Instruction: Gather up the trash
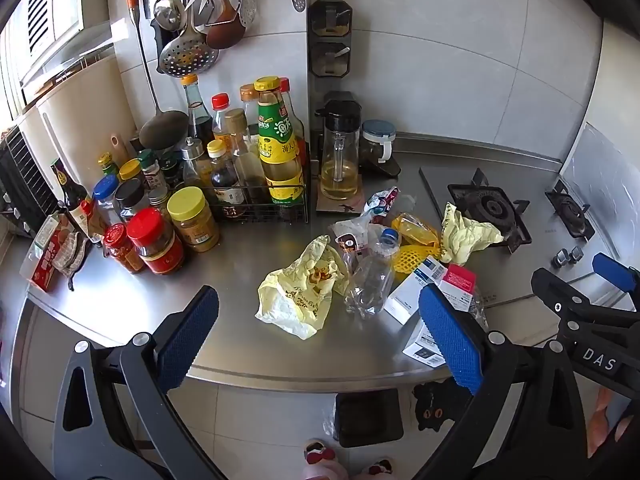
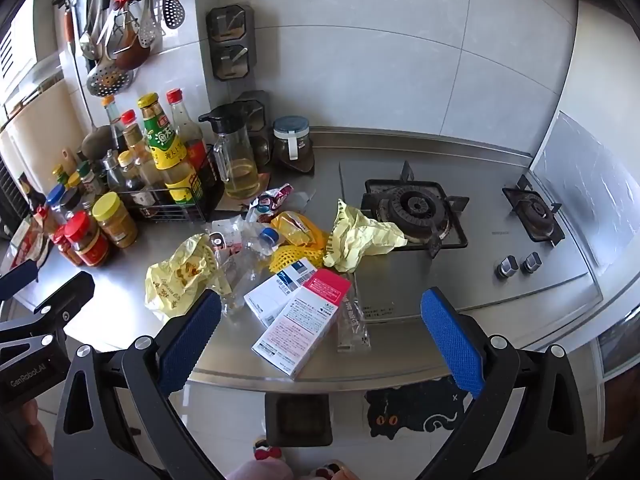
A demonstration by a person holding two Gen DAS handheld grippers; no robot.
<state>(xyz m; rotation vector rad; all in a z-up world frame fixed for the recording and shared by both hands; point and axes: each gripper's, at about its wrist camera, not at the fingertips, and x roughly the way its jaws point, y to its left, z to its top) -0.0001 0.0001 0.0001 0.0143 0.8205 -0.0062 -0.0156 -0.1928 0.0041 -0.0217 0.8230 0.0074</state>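
Both claws hang just off the front edge of the tabletop (image 2: 400,344), wide apart and holding nothing. The right claw (image 2: 320,336) is nearer the trash. Right in front of it, between its fingers (a bit to its left), lies the pink and white box (image 2: 304,320), its long side running away from the claw and slanting right. Just left of that box sits the white and blue box (image 2: 276,288). Left again, ahead of the left claw (image 1: 320,336), lie the clear bottle (image 1: 372,276) and the yellow bag (image 1: 300,292). Behind the box, beside the stove burner (image 2: 416,208), is crumpled yellow paper (image 2: 360,240).
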